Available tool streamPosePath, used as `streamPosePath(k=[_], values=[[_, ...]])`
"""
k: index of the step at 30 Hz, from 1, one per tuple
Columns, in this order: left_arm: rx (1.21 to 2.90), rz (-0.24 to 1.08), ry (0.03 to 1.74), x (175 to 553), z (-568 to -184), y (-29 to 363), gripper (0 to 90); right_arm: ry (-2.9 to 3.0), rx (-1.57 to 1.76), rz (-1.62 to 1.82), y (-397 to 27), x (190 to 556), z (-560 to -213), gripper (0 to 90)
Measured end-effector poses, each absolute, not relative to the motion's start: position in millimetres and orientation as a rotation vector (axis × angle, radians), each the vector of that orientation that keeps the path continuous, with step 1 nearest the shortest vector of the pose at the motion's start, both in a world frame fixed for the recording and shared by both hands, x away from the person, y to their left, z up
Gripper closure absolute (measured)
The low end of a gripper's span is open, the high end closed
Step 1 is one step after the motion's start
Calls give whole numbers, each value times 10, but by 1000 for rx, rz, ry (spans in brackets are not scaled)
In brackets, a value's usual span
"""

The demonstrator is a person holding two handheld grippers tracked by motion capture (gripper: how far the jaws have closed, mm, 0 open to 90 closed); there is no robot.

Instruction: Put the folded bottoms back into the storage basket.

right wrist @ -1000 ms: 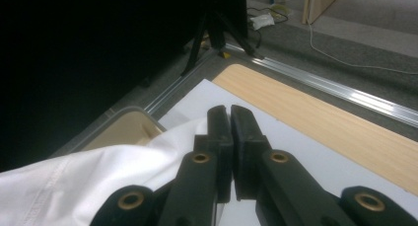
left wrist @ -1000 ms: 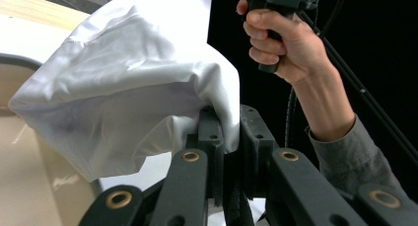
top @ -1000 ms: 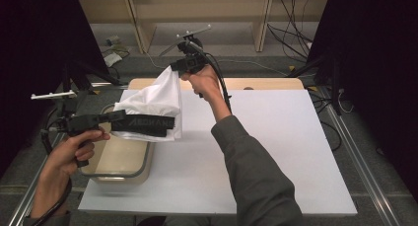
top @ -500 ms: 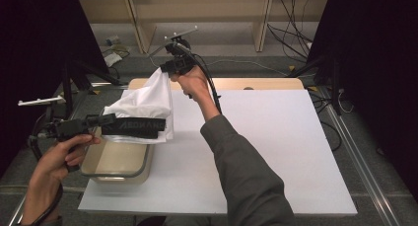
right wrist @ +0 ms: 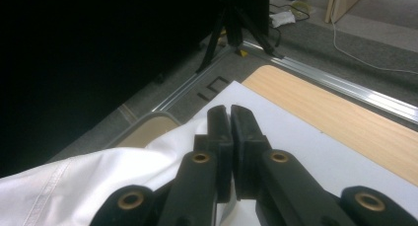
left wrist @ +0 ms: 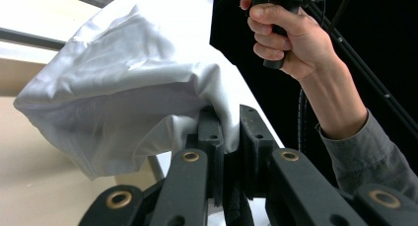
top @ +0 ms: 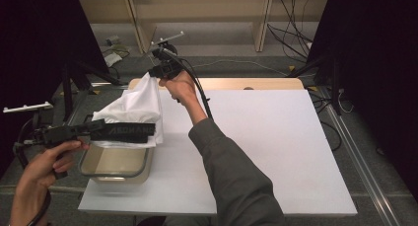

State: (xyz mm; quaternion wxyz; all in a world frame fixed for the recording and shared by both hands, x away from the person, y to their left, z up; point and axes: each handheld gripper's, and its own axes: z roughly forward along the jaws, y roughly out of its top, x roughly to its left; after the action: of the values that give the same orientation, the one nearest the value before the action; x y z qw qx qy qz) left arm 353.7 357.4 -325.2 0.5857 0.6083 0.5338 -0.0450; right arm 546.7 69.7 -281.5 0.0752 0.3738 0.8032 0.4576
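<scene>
A white cloth (top: 138, 105) hangs stretched between my two grippers above the table's left side. My right gripper (top: 151, 74) is shut on the cloth's upper corner, high at the back. My left gripper (top: 152, 132) lies level, shut on the cloth's lower edge, just over a clear tub (top: 88, 171). In the left gripper view the cloth (left wrist: 128, 88) billows to the left, pinched between the jaws of the left gripper (left wrist: 229, 115). In the right gripper view the right gripper (right wrist: 230, 111) is closed on the cloth (right wrist: 98, 181), which trails to the lower left.
The tub stands at the front left of a white table board (top: 276, 137). A wooden strip (top: 246, 83) runs along the board's back edge. Tripod legs (top: 84, 73) and cables (top: 296, 43) lie on the floor behind. My right forearm (top: 222, 157) crosses the board's middle.
Both hands have carried the cloth leftward in the high view and slightly lower. Its lower edge now hangs over the tub. Both grips have stayed closed.
</scene>
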Motion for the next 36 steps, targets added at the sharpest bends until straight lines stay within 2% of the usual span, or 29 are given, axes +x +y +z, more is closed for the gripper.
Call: streamPosePath(k=[36], values=[[1472,-90,1310,3419,-3352,4024,818,2441,1112,1371,1170,5323,-3080,886]])
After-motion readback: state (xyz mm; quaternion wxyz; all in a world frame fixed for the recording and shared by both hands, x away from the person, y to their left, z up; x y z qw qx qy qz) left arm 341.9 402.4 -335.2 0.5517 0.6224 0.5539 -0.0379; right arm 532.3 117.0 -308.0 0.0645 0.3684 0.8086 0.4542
